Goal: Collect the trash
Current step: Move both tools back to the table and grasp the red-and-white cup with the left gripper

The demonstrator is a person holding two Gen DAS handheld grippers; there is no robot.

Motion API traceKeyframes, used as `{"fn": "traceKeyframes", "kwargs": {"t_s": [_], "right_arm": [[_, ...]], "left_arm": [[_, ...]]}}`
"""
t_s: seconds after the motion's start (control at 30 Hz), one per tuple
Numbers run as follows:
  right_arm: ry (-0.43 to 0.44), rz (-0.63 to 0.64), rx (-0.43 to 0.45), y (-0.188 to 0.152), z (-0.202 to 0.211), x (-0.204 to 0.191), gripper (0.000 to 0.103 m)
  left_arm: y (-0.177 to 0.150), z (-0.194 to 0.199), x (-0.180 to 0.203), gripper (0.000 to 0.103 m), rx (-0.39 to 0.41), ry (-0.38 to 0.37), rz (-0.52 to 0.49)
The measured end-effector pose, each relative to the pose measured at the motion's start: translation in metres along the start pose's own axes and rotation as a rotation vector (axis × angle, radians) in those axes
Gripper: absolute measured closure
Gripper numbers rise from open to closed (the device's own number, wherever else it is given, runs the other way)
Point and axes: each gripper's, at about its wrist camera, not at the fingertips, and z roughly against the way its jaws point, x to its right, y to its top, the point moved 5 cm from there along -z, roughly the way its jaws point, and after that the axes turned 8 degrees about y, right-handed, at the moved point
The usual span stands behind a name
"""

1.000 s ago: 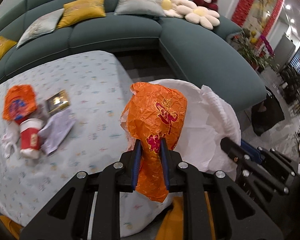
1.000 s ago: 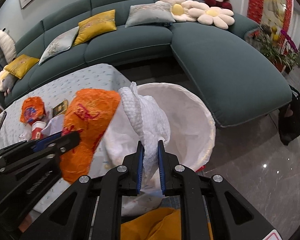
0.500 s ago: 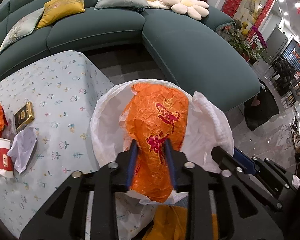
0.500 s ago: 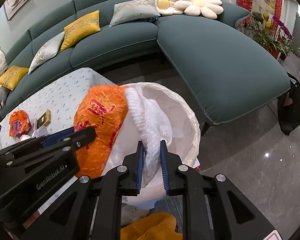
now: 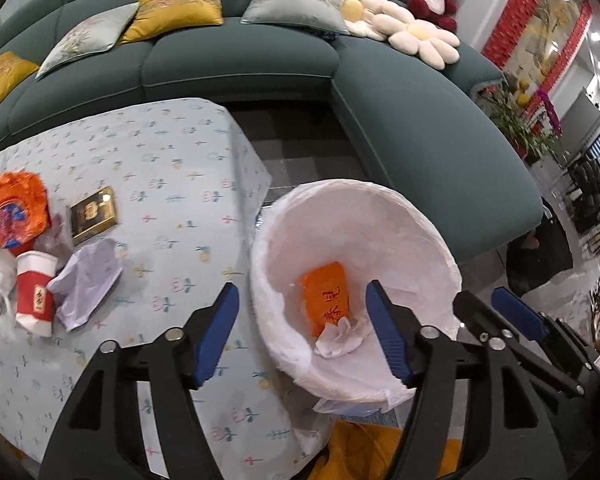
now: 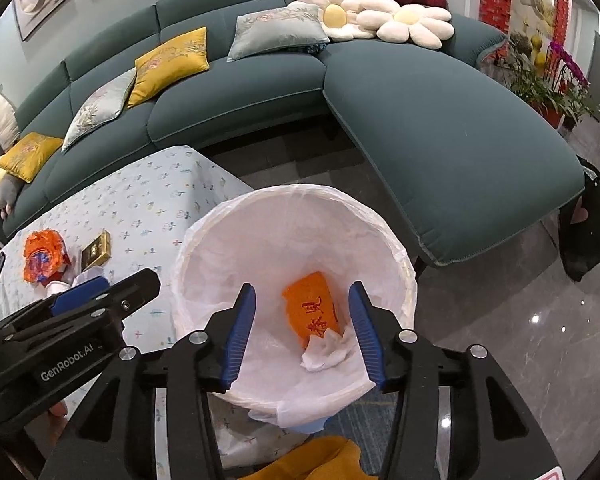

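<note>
A curved teal sofa (image 5: 400,92) wraps the room behind a table (image 5: 172,168) draped in pale blue cloth with a small floral print. Just right of the table's edge stands a round bin (image 6: 404,264) lined with a thin, crinkled white plastic bag.

We hold both claws above the bin mouth, tilted down into it. Our left claw (image 5: 302,336) has its blue-padded jaws spread wide and grips nothing; our right claw (image 6: 302,338) is likewise spread wide and bare. In the left view the right claw sits to the right, close beside ours.

Two pieces lie at the bottom of the bin, directly ahead of and between the jaws: one flattened orange wrapper (image 5: 328,296) with red characters, and one crumpled white tissue (image 5: 340,338) touching its nearer end.

Well to the left of our left claw, on the table, we count one crinkled orange bag (image 5: 14,210), one shiny gold rectangular box (image 5: 94,216), one red-and-white paper cup (image 5: 36,294) and one rumpled white paper sheet (image 5: 88,280), clustered close together.
</note>
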Motion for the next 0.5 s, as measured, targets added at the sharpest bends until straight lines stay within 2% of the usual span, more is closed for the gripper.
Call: {"fn": "traceKeyframes", "kwargs": {"t_s": [0.13, 0.37, 0.5], "right_arm": [[-0.002, 0.013, 0.012, -0.001, 0.011, -0.013, 0.049], [0.015, 0.06, 0.017, -0.007, 0.026, -0.049, 0.045], [0.03, 0.089, 0.019, -0.013, 0.033, -0.074, 0.043]], "left_arm": [[-0.006, 0.011, -0.018, 0.03, 0.009, 0.026, 0.032], [-0.017, 0.036, -0.065, 0.028, 0.032, 0.064, 0.106], [-0.024, 0.052, -0.095, 0.023, 0.058, 0.103, 0.144]]}}
